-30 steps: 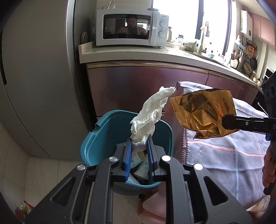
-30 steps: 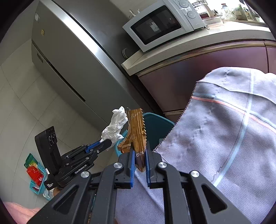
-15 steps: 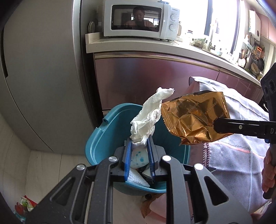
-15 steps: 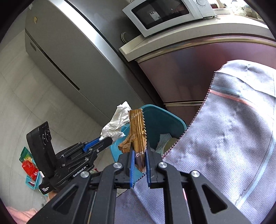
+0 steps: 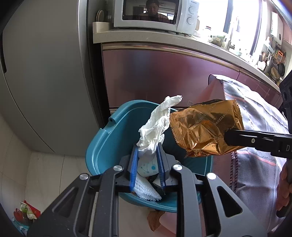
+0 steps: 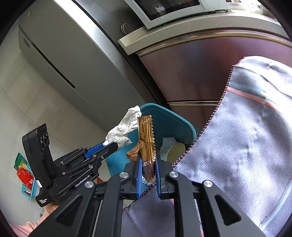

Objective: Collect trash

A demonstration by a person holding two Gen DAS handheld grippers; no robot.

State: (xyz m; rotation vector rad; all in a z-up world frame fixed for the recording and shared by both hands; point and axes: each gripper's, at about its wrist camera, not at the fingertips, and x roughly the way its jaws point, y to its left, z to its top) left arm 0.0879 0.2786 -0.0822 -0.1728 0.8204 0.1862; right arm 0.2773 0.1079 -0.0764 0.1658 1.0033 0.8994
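A teal trash bin (image 5: 102,144) stands on the floor with paper scraps and a cup inside. Over its opening my left gripper (image 5: 147,148) has a crumpled white tissue (image 5: 157,124) standing up between its blue pads; the jaws are opening while the pads still touch it. Just to the right, over the bin's right rim, my right gripper (image 6: 147,161) has a gold foil wrapper (image 6: 146,138) upright between its pads, jaws also opening. The left wrist view shows that wrapper (image 5: 204,129) beside the tissue. In the right wrist view the left gripper (image 6: 110,145) and tissue (image 6: 126,131) sit left of the bin (image 6: 175,124).
A grey cloth (image 6: 246,145) covers a table edge right of the bin. A steel fridge (image 5: 45,82) and a maroon cabinet (image 5: 164,78) with a microwave (image 5: 155,14) stand behind. Red and green packets (image 6: 23,173) lie on the floor at left. A hand (image 5: 284,186) grips the right tool.
Both grippers have come closer to the bin and lower over it, carrying the tissue and the gold wrapper. The wrapper has shifted left, now overlapping the bin's rim.
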